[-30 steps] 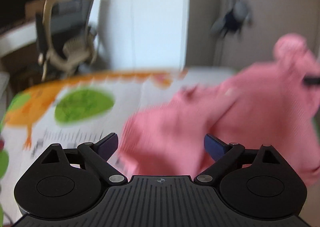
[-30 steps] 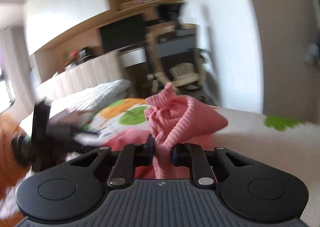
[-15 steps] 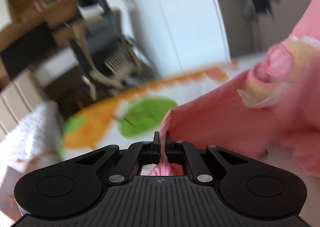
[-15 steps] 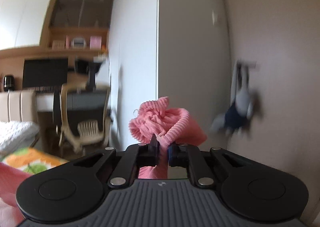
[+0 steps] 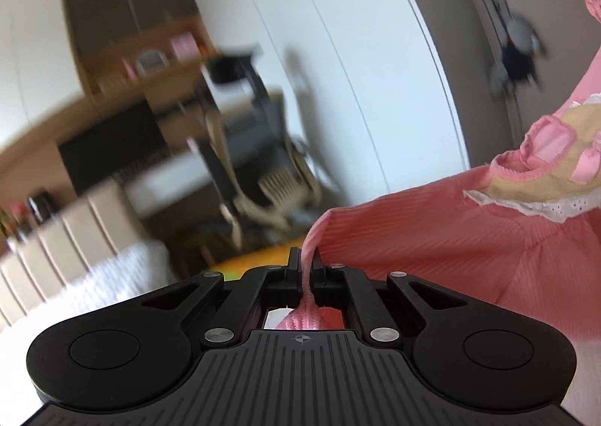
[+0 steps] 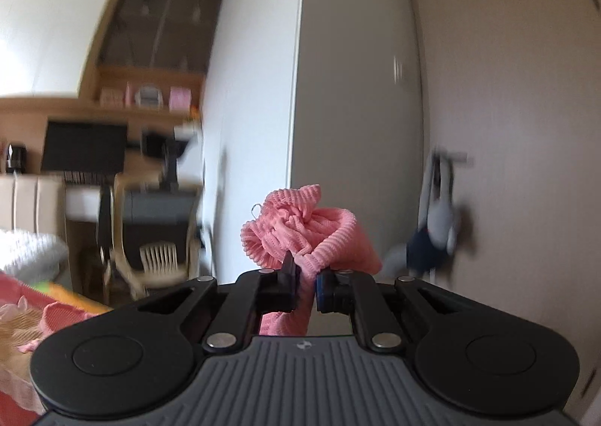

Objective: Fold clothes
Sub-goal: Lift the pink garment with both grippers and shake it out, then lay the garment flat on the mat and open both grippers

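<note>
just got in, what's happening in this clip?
A person holds a gripper in each hand and has a pink ribbed garment lifted off the bed. The left gripper is shut on one edge, and the right gripper is shut on a bunched part. The cloth spans between them in the air; no fold is made yet.

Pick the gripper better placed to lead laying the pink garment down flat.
Left, probably. The left gripper pinches a thin edge of the pink garment, which spreads out from it. The right gripper clamps a bunched wad.
</note>
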The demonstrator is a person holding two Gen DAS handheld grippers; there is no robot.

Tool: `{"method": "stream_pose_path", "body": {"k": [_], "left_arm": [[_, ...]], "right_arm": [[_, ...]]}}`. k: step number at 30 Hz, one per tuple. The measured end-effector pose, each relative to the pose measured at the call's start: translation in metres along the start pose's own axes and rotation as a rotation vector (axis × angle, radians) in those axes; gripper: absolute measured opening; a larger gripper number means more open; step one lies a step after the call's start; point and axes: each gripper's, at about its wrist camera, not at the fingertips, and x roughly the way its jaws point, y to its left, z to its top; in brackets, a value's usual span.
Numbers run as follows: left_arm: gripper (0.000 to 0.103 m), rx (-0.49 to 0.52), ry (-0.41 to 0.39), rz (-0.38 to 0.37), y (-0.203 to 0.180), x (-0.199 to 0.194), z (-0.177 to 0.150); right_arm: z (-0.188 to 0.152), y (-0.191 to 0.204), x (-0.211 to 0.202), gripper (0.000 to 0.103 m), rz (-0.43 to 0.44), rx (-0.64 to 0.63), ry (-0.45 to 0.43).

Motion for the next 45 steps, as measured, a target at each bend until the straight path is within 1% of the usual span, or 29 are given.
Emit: {"method": "stream_pose_path", "body": {"k": [5, 7, 10, 13, 15, 18, 21, 22, 24, 25, 26, 27, 28, 29, 30, 31, 32, 33, 34, 35, 36, 37, 38, 39, 40, 41, 42, 43, 45], "left_arm": [[0.004, -0.025, -0.258, 0.083, 0.024, -0.082, 0.055], [0.004, -0.025, -0.337, 0.116, 0.030, -0.112, 0.071], [0.005, -0.031, -0.437, 0.170, 0.035, -0.150, 0.090], [0.006, -0.042, -0.479, 0.213, 0.040, -0.165, 0.096], [0.006, -0.043, -0.464, 0.241, 0.041, -0.157, 0.094], [0.006, -0.057, -0.385, 0.234, 0.042, -0.124, 0.084], [0.006, -0.058, -0.293, 0.216, 0.036, -0.072, 0.067], [0.007, -0.055, -0.262, 0.213, 0.032, -0.051, 0.059], [0.008, -0.054, -0.208, 0.211, 0.025, -0.010, 0.040], [0.009, -0.060, -0.181, 0.215, 0.020, 0.011, 0.028], [0.009, -0.066, -0.138, 0.213, 0.019, 0.031, 0.015], [0.009, -0.073, -0.091, 0.209, 0.019, 0.052, 0.002], [0.009, -0.079, -0.044, 0.204, 0.019, 0.072, -0.012], [0.014, -0.086, 0.003, 0.200, 0.018, 0.093, -0.025], [0.026, -0.108, 0.043, 0.173, 0.018, 0.100, -0.035], [0.034, -0.134, 0.083, 0.139, 0.018, 0.104, -0.044], [0.035, -0.160, 0.122, 0.106, 0.018, 0.108, -0.053], [0.034, -0.187, 0.161, 0.072, 0.018, 0.112, -0.063], [0.036, -0.213, 0.201, 0.039, 0.017, 0.116, -0.072], [0.038, -0.238, 0.240, 0.005, 0.017, 0.120, -0.081], [0.049, -0.264, 0.279, -0.029, 0.017, 0.124, -0.090], [0.062, -0.290, 0.318, -0.063, 0.017, 0.128, -0.099], [0.067, -0.316, 0.357, -0.097, 0.016, 0.132, -0.108], [0.075, -0.342, 0.396, -0.131, 0.016, 0.136, -0.117], [0.081, -0.354, 0.411, -0.167, 0.011, 0.134, -0.119], [0.084, -0.363, 0.419, -0.203, 0.004, 0.130, -0.120], [0.091, -0.372, 0.427, -0.240, -0.002, 0.127, -0.120], [0.093, -0.381, 0.435, -0.276, -0.009, 0.123, -0.120], [0.093, -0.398, 0.451, -0.349, -0.022, 0.115, -0.121]], "right_arm": [[0.053, -0.005, -0.067, 0.009, -0.010, 0.008, -0.248], [0.067, -0.010, -0.088, 0.009, -0.008, 0.023, -0.319], [0.077, -0.021, -0.106, 0.009, 0.017, 0.069, -0.376], [0.078, -0.029, -0.110, 0.009, 0.036, 0.101, -0.401], [0.071, -0.029, -0.098, 0.009, 0.041, 0.104, -0.380], [0.052, -0.026, -0.063, 0.009, 0.073, 0.117, -0.303], [0.022, -0.015, -0.018, 0.009, 0.080, 0.122, -0.244], [0.011, -0.010, -0.004, 0.009, 0.076, 0.119, -0.237], [-0.020, 0.004, 0.020, 0.009, 0.043, 0.088, -0.291], [-0.036, 0.013, 0.032, 0.009, 0.007, 0.052, -0.313], [-0.050, 0.022, 0.046, 0.009, -0.034, 0.015, -0.306], [-0.064, 0.029, 0.061, 0.010, -0.060, -0.013, -0.272], [-0.079, 0.034, 0.081, 0.011, -0.064, -0.025, -0.196], [-0.093, 0.035, 0.105, 0.021, -0.052, -0.022, -0.068], [-0.108, 0.035, 0.130, 0.033, -0.041, -0.014, 0.068], [-0.127, 0.033, 0.156, 0.034, -0.036, 0.013, 0.228], [-0.147, 0.027, 0.177, 0.034, -0.042, 0.058, 0.379], [-0.165, 0.019, 0.191, 0.034, -0.054, 0.113, 0.505], [-0.178, 0.012, 0.197, 0.034, -0.073, 0.161, 0.576], [-0.188, 0.004, 0.194, 0.034, -0.096, 0.190, 0.614], [-0.193, -0.001, 0.190, 0.034, -0.118, 0.183, 0.627], [-0.198, -0.005, 0.184, 0.035, -0.138, 0.171, 0.637], [-0.201, -0.008, 0.174, 0.036, -0.154, 0.140, 0.639], [-0.203, -0.011, 0.165, 0.037, -0.161, 0.112, 0.642], [-0.203, -0.009, 0.156, 0.038, -0.138, 0.093, 0.649], [-0.203, -0.004, 0.146, 0.044, -0.092, 0.081, 0.661], [-0.202, 0.003, 0.139, 0.051, -0.031, 0.072, 0.673], [-0.201, 0.013, 0.128, 0.053, 0.044, 0.066, 0.685], [-0.203, 0.032, 0.106, 0.053, 0.198, 0.076, 0.709]]}}
